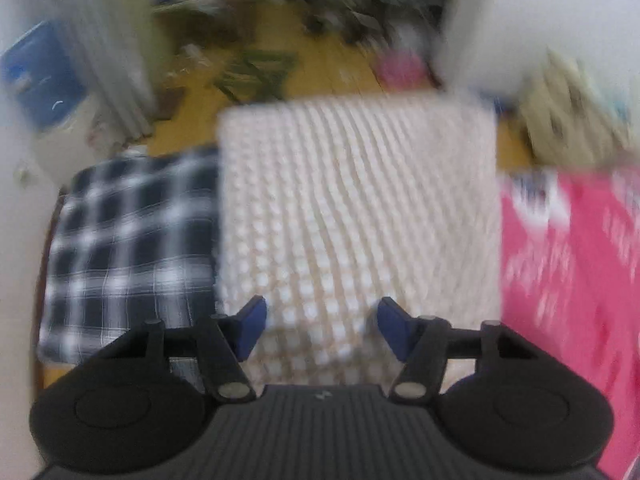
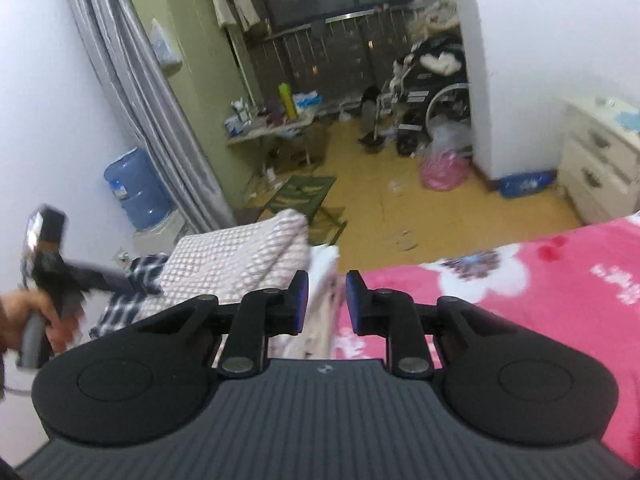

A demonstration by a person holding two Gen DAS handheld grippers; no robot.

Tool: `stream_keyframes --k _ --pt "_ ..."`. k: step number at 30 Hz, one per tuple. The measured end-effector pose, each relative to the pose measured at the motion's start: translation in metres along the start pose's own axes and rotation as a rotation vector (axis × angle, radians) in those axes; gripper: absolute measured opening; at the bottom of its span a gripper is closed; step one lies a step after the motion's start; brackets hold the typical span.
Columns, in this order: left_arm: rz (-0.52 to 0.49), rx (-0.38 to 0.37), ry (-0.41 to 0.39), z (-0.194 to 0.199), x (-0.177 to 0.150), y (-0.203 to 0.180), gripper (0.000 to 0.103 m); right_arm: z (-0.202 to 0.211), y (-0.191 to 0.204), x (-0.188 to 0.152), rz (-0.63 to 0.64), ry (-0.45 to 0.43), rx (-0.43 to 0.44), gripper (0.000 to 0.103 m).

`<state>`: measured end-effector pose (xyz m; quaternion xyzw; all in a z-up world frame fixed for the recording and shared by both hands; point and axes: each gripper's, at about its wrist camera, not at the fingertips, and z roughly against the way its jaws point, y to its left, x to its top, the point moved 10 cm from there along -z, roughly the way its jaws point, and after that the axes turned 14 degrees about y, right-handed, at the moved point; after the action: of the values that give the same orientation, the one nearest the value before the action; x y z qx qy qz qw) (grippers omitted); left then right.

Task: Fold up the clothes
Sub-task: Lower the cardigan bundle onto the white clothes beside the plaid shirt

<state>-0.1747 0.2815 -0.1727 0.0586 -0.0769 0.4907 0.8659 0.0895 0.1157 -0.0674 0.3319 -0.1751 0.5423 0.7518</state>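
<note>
Cream waffle-knit folded cloth [image 1: 356, 208] lies squared at the bed's foot edge beside a black-and-white plaid garment [image 1: 128, 248] — one fold looks finished. Left gripper [image 1: 322, 326] gapes empty above; right gripper [image 2: 327, 304], nearly together, pinches nothing; white cloth [image 2: 322, 276] seems left.

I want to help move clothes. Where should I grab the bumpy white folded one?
Probably grip the folded bumpy white cloth at its near edge, coming from above with the left gripper. It lies flat in a neat rectangle between the plaid shirt and pink blanket, so that edge is free.
</note>
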Motion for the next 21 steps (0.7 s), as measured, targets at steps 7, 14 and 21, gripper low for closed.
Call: stream_keyframes --k 7,14,21 --pt "-0.141 0.015 0.075 -0.025 -0.005 -0.002 0.077 -0.094 0.069 0.050 0.102 0.105 -0.036 0.013" --pt "-0.108 -0.036 0.092 -0.041 -0.001 0.007 0.087 -0.228 0.099 0.078 0.301 0.263 -0.147 0.011" --pt "-0.086 -0.024 0.105 -0.046 -0.002 0.005 0.090 -0.284 0.022 0.028 0.155 0.545 -0.265 0.009"
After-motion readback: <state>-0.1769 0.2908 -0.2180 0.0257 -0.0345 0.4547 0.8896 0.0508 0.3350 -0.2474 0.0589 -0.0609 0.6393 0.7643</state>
